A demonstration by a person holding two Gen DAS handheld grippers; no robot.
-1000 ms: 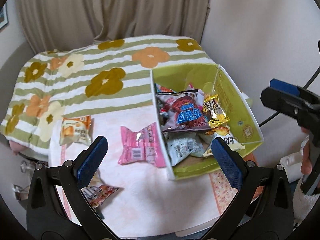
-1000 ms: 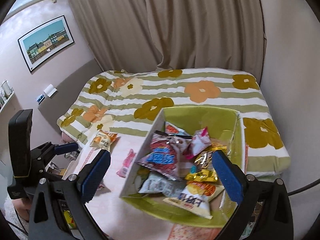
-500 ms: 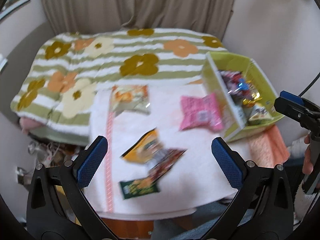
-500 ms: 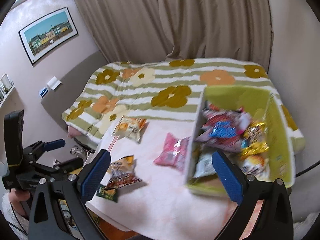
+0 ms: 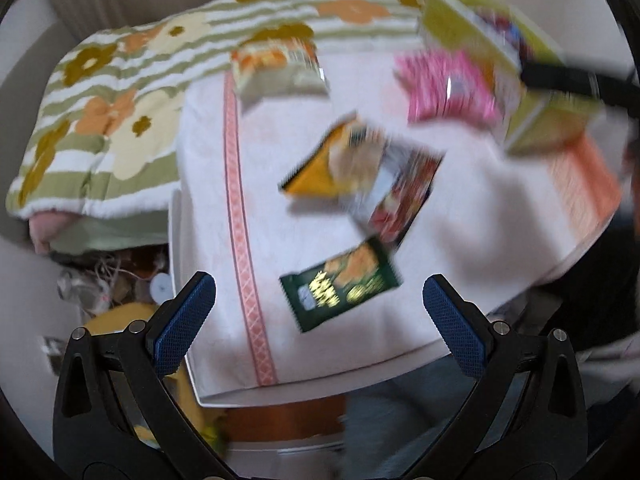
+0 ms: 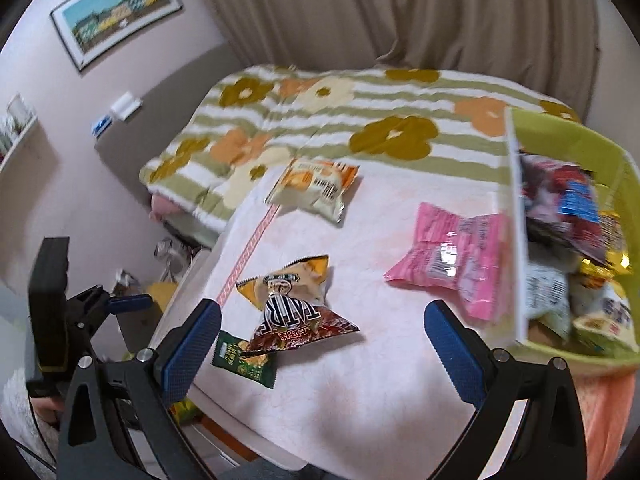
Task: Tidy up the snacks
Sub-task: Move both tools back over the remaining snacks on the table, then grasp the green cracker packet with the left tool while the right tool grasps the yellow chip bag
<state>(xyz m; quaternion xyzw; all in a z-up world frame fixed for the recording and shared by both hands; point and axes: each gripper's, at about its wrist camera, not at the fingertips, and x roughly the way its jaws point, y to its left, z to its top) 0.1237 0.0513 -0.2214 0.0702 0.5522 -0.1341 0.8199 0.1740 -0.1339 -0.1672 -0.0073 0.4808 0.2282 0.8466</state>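
Observation:
A green box point(image 6: 568, 136) full of snack packets stands at the table's right end; it also shows blurred in the left wrist view point(image 5: 460, 28). Loose on the white cloth lie a pink packet point(image 6: 452, 260) point(image 5: 448, 84), an orange-and-white packet point(image 6: 316, 184) point(image 5: 276, 68), a yellow packet point(image 6: 296, 276) point(image 5: 324, 160), a dark red packet point(image 6: 300, 328) point(image 5: 404, 196) and a dark green packet point(image 6: 244, 356) point(image 5: 340, 284). My left gripper point(image 5: 318, 308) is open and empty, above the near edge by the green packet. My right gripper point(image 6: 320, 340) is open and empty above the red packet.
A flowered, striped blanket point(image 6: 320, 120) lies beyond the table. A curtain point(image 6: 400, 8) hangs at the back. A picture point(image 6: 116, 8) hangs on the left wall. Clutter point(image 5: 112, 284) lies on the floor left of the table. The left gripper shows at the far left of the right wrist view point(image 6: 80, 312).
Both grippers have swung left, away from the green box, toward the loose packets at the table's left end. Both stay open and empty. The left wrist view is blurred by the motion.

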